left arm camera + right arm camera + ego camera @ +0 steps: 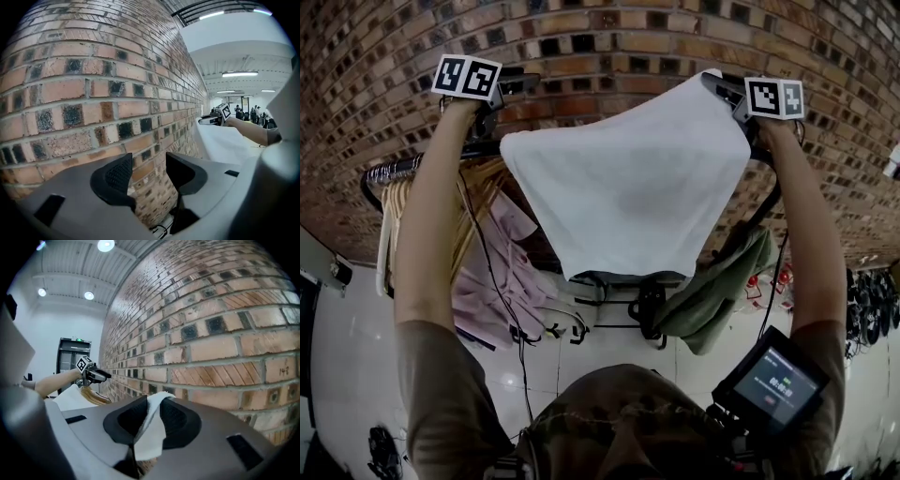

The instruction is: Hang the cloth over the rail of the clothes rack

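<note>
- Both arms are up high at the brick wall (609, 47), and the white cloth (628, 178) is spread wide between the two grippers.
- The cloth's top edge sits at rail height on the clothes rack. Its body hangs down in front in a broad sheet that narrows toward the bottom.
- The black rail (478, 148) shows just left of the cloth and runs in behind it. Whether the cloth already lies over the bar cannot be told from here.
- The left gripper (520, 84) is at the cloth's upper left corner with its jaws spread wide. Its own view shows only brick through the gap and nothing between the pads.
- The right gripper (724, 89) is at the upper right corner. A fold of cloth stands up between its jaws, which are slightly parted and do not look to be squeezing it.
- Below the rail, wooden hangers (478, 202) carry a pink garment (487, 291) on the left side of the rack.
- A green garment (717, 295) hangs lower right, partly behind the cloth.
- A small screen (778, 382) is strapped at the person's right forearm and lit up.
- Pale floor tiles (347, 375) show below the rack.
</note>
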The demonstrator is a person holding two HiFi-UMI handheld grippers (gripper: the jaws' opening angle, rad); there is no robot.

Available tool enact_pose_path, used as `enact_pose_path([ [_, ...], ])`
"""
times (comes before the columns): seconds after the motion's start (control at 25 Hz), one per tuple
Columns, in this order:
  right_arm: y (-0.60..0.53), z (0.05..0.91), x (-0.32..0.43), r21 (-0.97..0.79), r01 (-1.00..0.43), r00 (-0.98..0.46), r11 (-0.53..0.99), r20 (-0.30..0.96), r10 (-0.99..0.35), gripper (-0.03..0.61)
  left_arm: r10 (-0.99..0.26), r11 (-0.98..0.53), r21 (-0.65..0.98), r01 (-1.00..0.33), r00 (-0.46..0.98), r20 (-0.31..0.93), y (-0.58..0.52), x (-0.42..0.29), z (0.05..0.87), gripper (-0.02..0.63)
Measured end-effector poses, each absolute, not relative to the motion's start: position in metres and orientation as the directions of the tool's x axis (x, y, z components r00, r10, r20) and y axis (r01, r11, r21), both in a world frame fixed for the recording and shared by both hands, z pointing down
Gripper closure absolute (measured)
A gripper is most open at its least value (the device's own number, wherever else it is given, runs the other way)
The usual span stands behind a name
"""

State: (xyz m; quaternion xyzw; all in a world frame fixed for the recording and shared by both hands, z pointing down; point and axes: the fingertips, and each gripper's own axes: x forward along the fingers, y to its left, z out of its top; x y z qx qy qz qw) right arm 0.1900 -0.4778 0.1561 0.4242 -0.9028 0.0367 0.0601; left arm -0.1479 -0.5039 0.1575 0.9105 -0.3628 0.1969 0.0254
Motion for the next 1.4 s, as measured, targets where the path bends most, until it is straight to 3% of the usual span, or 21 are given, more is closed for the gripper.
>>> enact_pose_path([
  [0.32, -0.484, 0.175, 0.196, -0.085, -0.778, -0.624, 0.623, 0.232, -0.747, 0.457, -0.654, -0.735, -0.049, -0.676, 0.688, 0.313, -0.503, -0.141, 0.161, 0.399],
  [0.6, -0.481, 0.155, 0.194, -0.235, -0.708, -0.7, 0.666, 0.102, -0.707, 0.457, -0.671, -0.726, -0.023, -0.688, 0.7, 0.243, -0.498, -0.143, 0.149, 0.399],
  [0.76, -0.491, 0.16, 0.201, -0.169, -0.777, -0.629, 0.607, 0.15, -0.763, 0.376, -0.683, -0.716, -0.025, -0.697, 0.694, 0.227, -0.497, -0.146, 0.148, 0.399],
  [1.04, -0.5, 0.145, 0.224, -0.077, -0.861, -0.509, 0.504, 0.079, -0.857, 0.37, -0.74, -0.667, -0.051, -0.743, 0.653, 0.159, -0.501, -0.15, 0.138, 0.399],
  [1.28, -0.466, 0.085, 0.227, 0.2, -0.894, -0.424, 0.4, -0.096, -0.9, 0.371, -0.786, -0.614, -0.137, -0.778, 0.617, 0.017, -0.484, -0.15, 0.102, 0.399],
  [1.4, -0.431, 0.043, 0.231, 0.254, -0.897, -0.416, 0.362, -0.211, -0.884, 0.371, -0.798, -0.576, -0.178, -0.798, 0.596, -0.087, -0.468, -0.159, 0.073, 0.4],
])
